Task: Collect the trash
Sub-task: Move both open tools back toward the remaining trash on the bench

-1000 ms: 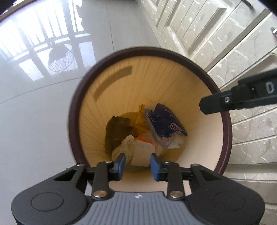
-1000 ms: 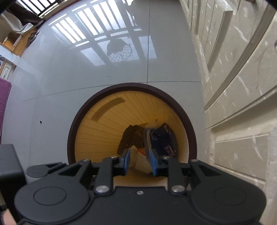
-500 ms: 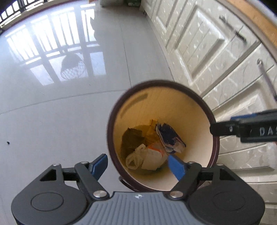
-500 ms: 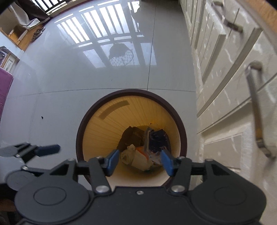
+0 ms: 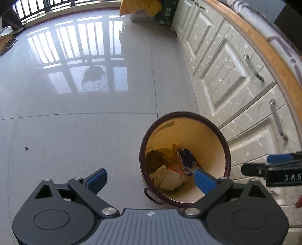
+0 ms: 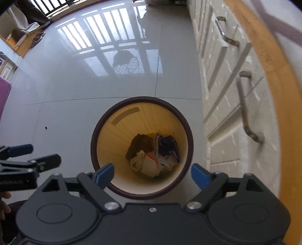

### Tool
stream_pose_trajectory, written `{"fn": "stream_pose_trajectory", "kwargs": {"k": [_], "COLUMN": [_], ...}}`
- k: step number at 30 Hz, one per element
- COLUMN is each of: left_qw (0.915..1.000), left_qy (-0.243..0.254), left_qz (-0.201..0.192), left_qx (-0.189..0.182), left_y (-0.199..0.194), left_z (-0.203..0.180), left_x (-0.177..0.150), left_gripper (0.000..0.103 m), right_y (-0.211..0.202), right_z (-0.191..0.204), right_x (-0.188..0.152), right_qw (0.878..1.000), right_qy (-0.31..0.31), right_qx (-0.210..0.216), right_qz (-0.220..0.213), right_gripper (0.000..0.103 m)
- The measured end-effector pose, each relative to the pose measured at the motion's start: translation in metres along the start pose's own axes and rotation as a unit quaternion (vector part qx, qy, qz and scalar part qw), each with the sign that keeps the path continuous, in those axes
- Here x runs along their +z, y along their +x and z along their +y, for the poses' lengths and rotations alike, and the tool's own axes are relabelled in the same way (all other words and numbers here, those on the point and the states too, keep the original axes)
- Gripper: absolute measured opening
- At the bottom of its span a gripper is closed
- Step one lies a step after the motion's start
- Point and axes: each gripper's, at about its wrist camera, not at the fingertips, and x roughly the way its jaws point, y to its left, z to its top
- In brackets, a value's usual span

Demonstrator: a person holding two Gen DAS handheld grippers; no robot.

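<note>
A round trash bin [image 5: 222, 147] [image 6: 105, 130] with a dark brown rim and pale yellow inside stands on the grey floor by the cabinets. At its bottom lies trash: a dark blue wrapper [image 5: 186, 156] [image 6: 168, 146], a white and orange bag [image 5: 170, 176] [image 6: 149, 164] and brown paper [image 5: 153, 159] [image 6: 138, 144]. My left gripper [image 5: 151, 179] hangs above the bin's left edge, its jaws opening wide with nothing between them. My right gripper [image 6: 152, 174] hovers over the bin's near rim, jaws also opening, empty.
White cabinet doors [image 5: 230, 75] [image 6: 226, 105] with metal handles run along the right under a wooden counter edge [image 6: 273, 75]. Bags and a green box [image 5: 166, 13] stand at the far end. The shiny tiled floor [image 5: 75, 132] stretches left. A small dark speck [image 5: 26, 148] lies there.
Both grippers rose away from the bin and their jaws spread from nearly closed to wide. The bin now looks smaller and more of the floor and cabinets shows.
</note>
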Motion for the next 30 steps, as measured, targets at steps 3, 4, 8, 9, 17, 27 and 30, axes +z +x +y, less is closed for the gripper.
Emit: {"fn": "stream_pose_trajectory", "kwargs": {"k": [3,4,8,9,17,27,30], "left_qw": [0.9999,0.9999,0.9997,0.9996,0.9984,0.9958,0.9945], "left_qy": [0.001,0.001,0.003,0.003,0.001,0.0,0.003], "left_qz": [-0.008,-0.011,-0.02,-0.022,-0.043,-0.084,-0.099], "left_qx": [0.006,0.007,0.015,0.017,0.037,0.035,0.033], "left_y": [-0.015,-0.021,-0.042,-0.047,-0.083,-0.13,-0.143], "left_z": [-0.002,-0.002,-0.003,-0.002,0.001,-0.004,-0.009], "left_x": [0.0,0.0,-0.003,-0.004,-0.012,-0.022,-0.025], "left_gripper": [0.101,0.102,0.102,0.102,0.102,0.102,0.102], "right_y": [-0.015,-0.021,-0.041,-0.045,-0.085,-0.135,-0.151], "right_z": [0.004,0.006,0.011,0.011,0.017,0.02,0.017], "right_x": [-0.005,-0.007,-0.013,-0.014,-0.023,-0.044,-0.053], "right_qw": [1.0,1.0,0.999,0.999,0.998,0.993,0.991], "right_qy": [-0.003,-0.006,-0.011,-0.01,-0.012,-0.016,-0.018], "right_qx": [-0.005,-0.007,-0.014,-0.014,-0.008,-0.012,-0.015], "right_qz": [-0.009,-0.012,-0.029,-0.032,-0.066,-0.117,-0.133], "right_gripper": [0.099,0.1,0.103,0.103,0.103,0.103,0.103]}}
